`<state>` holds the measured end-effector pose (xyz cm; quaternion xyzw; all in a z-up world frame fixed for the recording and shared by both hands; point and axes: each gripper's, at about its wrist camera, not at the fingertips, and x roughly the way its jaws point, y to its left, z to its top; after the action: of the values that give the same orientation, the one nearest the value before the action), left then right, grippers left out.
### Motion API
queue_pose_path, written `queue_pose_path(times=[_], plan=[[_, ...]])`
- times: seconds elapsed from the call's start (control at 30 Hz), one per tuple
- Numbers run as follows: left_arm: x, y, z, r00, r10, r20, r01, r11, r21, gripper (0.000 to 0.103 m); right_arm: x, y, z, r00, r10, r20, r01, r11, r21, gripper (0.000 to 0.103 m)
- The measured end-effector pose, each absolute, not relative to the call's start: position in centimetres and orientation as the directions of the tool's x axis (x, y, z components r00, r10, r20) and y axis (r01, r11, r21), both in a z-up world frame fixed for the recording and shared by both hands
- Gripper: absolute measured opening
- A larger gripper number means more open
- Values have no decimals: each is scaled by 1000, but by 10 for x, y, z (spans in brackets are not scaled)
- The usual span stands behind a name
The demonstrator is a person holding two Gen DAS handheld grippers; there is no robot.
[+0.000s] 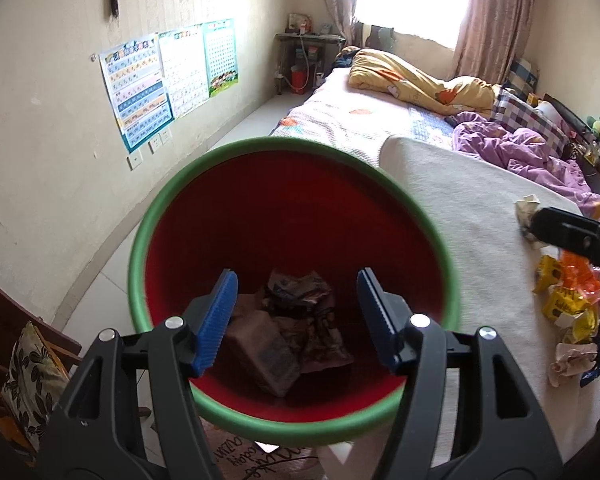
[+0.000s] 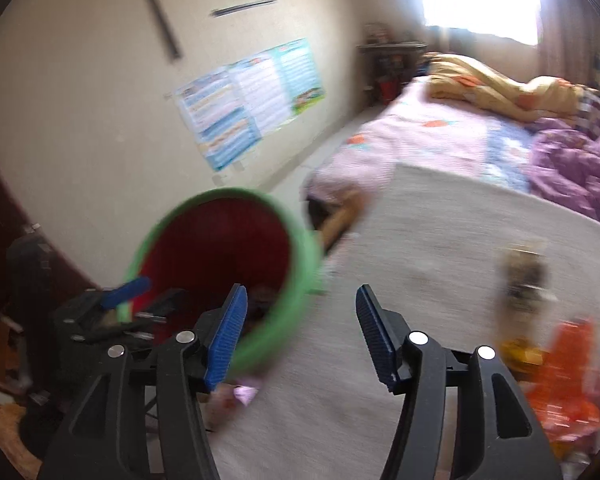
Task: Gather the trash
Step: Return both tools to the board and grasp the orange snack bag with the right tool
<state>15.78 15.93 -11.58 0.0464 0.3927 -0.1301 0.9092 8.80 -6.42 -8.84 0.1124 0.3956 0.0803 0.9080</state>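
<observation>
A red bin with a green rim (image 1: 180, 196) fills the middle of the left wrist view, with crumpled wrappers and a brown box (image 1: 296, 328) at its bottom. My left gripper (image 1: 296, 320) is open right over the bin's mouth. Loose trash lies on the white-covered surface at right: a crumpled paper (image 1: 527, 210), yellow and orange wrappers (image 1: 568, 292), pink paper (image 1: 572, 360). My right gripper (image 2: 300, 336) is open and empty above that surface, between the bin (image 2: 300, 240) and the trash (image 2: 564, 376). The right wrist view is blurred by motion.
A bed with pink sheet (image 1: 348, 116), yellow quilt (image 1: 416, 80) and purple blanket (image 1: 516, 148) runs behind. Posters (image 1: 168, 76) hang on the left wall. A wooden chair with a patterned cushion (image 1: 32, 376) stands at lower left.
</observation>
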Motion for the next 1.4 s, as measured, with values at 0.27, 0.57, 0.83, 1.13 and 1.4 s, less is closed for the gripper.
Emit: queue_pose_path(times=[0.27, 0.57, 0.83, 1.13, 1.4], plan=[[130, 105, -114, 643, -238, -728, 329, 944, -18, 62, 52, -210, -121, 608, -49, -792, 301, 938, 173, 64], [94, 26, -113, 601, -339, -724, 460, 887, -34, 65, 53, -238, -169, 517, 92, -851, 257, 932, 256, 66], [83, -21, -118, 569, -379, -730, 505, 861, -53, 69, 44, -252, -172, 507, 277, -817, 201, 883, 424, 61], [108, -60, -115, 557, -388, -734, 498, 863, -78, 69, 16, -267, -144, 593, 358, -721, 115, 849, 516, 40], [158, -120, -129, 505, -381, -775, 538, 841, -62, 69, -8, -270, -109, 702, 277, -656, 93, 878, 470, 40]])
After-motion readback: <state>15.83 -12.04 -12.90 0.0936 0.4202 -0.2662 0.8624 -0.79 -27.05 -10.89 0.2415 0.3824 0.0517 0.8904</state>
